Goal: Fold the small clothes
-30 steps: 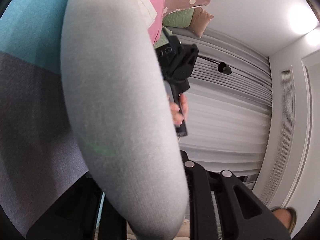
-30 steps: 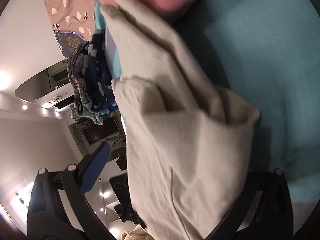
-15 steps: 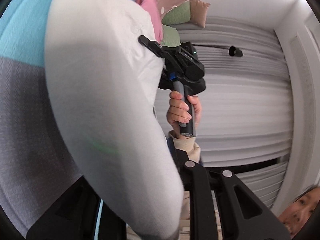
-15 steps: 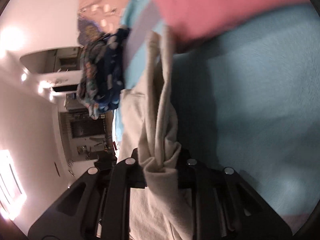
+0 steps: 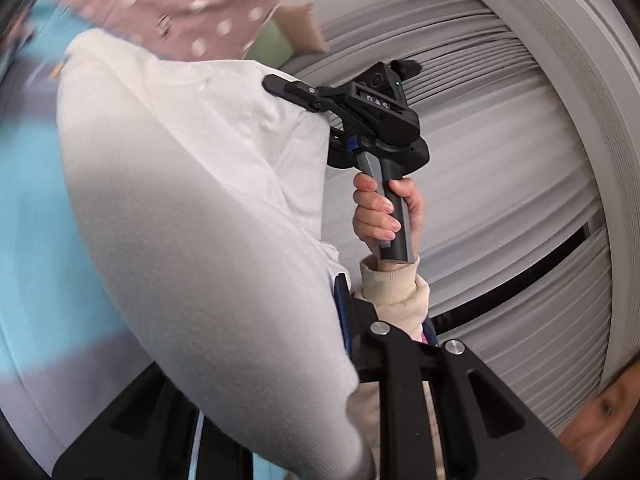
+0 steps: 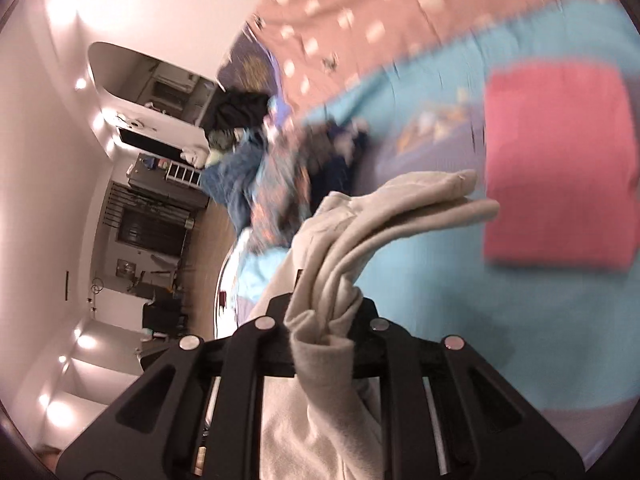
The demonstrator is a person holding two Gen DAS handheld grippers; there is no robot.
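A pale grey-white garment [image 6: 320, 344] is bunched and pinched between the closed jaws of the right gripper [image 6: 322, 322], its loose end trailing out above a turquoise bedspread [image 6: 460, 288]. The left gripper [image 5: 348, 364] grips another edge of the same cloth, which drapes across its view. Beyond lie a folded pink item [image 6: 560, 164], a heap of dark patterned clothes [image 6: 288, 172] and a polka-dot pillow [image 6: 360, 12].

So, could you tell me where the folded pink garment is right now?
In the right wrist view, the folded pink garment lies flat at right on the turquoise blanket, beyond the beige garment.
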